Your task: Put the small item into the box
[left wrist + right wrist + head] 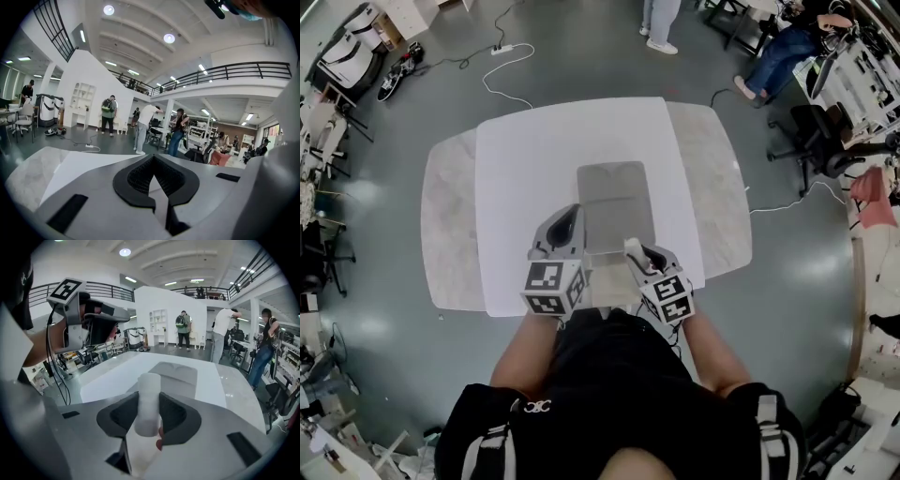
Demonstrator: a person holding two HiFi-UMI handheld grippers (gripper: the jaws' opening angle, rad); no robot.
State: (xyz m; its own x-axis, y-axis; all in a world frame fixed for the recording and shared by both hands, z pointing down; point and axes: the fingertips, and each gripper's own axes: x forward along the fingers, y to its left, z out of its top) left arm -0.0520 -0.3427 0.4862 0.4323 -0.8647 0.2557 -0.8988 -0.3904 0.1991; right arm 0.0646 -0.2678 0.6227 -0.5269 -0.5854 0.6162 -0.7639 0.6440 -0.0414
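Table (450, 234): marble top, carrying a white board (516, 169) across its middle.
Box (616, 202): grey and flat, at the centre of the white board, at 12 o'clock from your two grippers. Its top reads as a plain grey face; you cannot tell from these views whether it stands open or lidded.
Left gripper (570, 217): at the box's 8 o'clock corner, just beside its near left edge. Claw pressed together, with nothing between the pads.
Right gripper (639, 251): at the box's 6 o'clock edge, just short of it. Claw held part-spread, pinching the small item.
Small item (147, 399): a white cylinder, upright between the right pads, with its top end standing clear above them. It is not yet over the box.
Step in hand: carry. The item is gripped and lifted, and the placing is not yet done.
Next move: advance the right gripper toward 12 o'clock until the item is over the box. If the box proves to be lidded, use the left gripper to open it first. Lower the item inside the box walls, then spread the right claw.
Caution: the cylinder is gripped on its curved side and may swing between the pads, so keep it upright while you travel.
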